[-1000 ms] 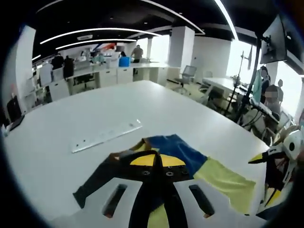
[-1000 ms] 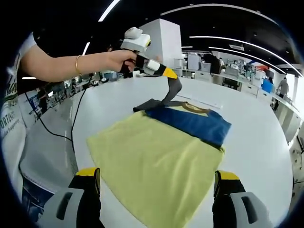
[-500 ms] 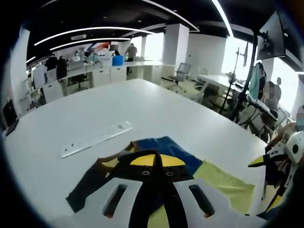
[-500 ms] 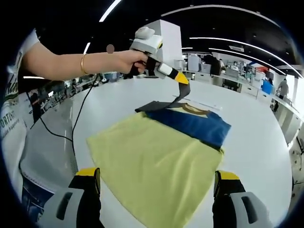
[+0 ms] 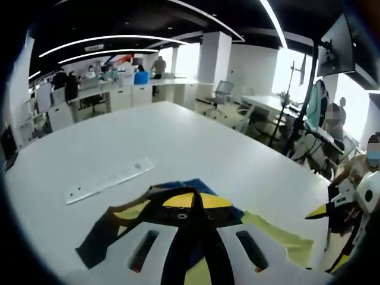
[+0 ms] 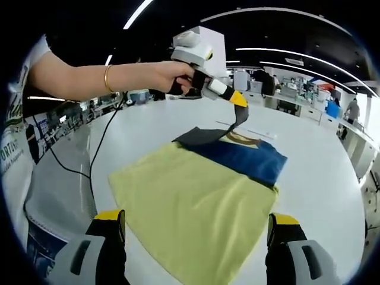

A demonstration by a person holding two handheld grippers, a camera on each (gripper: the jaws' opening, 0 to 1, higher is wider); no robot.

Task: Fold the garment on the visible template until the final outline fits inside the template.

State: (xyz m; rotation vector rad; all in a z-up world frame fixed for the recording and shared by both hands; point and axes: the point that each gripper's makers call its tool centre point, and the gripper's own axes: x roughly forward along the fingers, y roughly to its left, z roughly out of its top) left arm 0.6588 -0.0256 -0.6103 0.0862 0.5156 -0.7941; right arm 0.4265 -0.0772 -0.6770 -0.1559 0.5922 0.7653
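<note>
A yellow garment [image 6: 190, 202] with a blue upper part [image 6: 246, 157] lies flat on the white table [image 6: 320, 178]. Its dark grey sleeve [image 6: 205, 136] is lifted at one end. My left gripper [image 6: 240, 102], held by a hand, is shut on that sleeve above the collar. In the left gripper view, the left gripper [image 5: 196, 200] has its yellow tips together on the dark sleeve [image 5: 95, 244], with blue cloth [image 5: 193, 185] and yellow cloth [image 5: 279, 237] beyond. My right gripper [image 6: 196, 237] stands open over the garment's near hem and appears again as the right gripper [image 5: 325, 237] at the right.
A clear ruler-like strip [image 5: 107, 180] lies on the table beyond the garment. A black cable [image 6: 89, 160] runs over the table's left side. A person's forearm with a bracelet [image 6: 107, 77] reaches across. Desks, chairs [image 5: 221, 95] and people stand far behind.
My left gripper has carried the dark sleeve higher and further across over the collar and blue part. The right gripper has stayed open at the hem.
</note>
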